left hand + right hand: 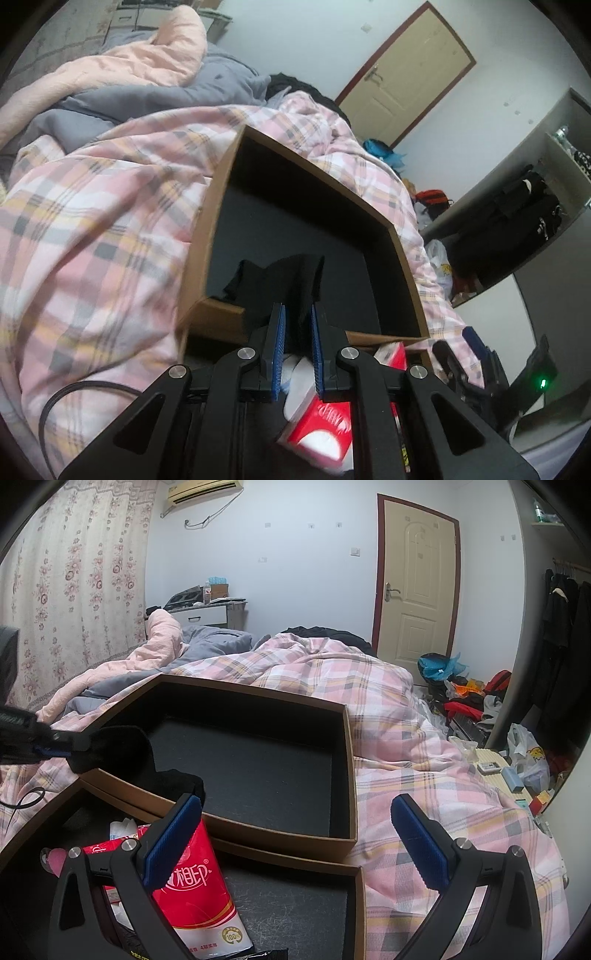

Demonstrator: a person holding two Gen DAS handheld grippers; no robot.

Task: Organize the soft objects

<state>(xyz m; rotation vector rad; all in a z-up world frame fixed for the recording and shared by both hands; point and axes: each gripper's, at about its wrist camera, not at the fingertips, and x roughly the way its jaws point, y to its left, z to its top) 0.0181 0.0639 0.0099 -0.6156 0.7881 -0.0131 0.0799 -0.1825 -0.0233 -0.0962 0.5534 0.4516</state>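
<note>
Room: bedroom with white walls, a cream panelled door [419, 587] in a dark red frame, and a floral curtain [74, 590] on the left side of the right wrist view.
Surface: pink plaid quilt [388, 716] spread over the bed, with a plain pink blanket [147, 62] and a grey blanket [207, 81] bunched at the far end.
Far box: open brown cardboard box with a black lining [349, 760], lying on the quilt; its floor is mostly bare.
Near box: second brown cardboard box with a dark floor [360, 897], just in front of the far one and touching it.
Task item: black soft cloth [284, 288], limp, draped across the near wall of the far box, part of it hanging inside and part outside.
Left gripper [298, 314]: blue-padded black jaws drawn narrow and pinching the black cloth's upper edge; in the right wrist view it enters from the left at the box's corner.
Right gripper [299, 805]: blue-padded jaws spread wide with nothing between them, hanging over the seam where the two boxes meet.
Near box contents: red-and-white soft tissue pack [195, 882] with printed characters, standing tilted at the left, beside a white crumpled tissue [122, 827].
Floor: scattered clothes and bags [465, 698] near the door.
</note>
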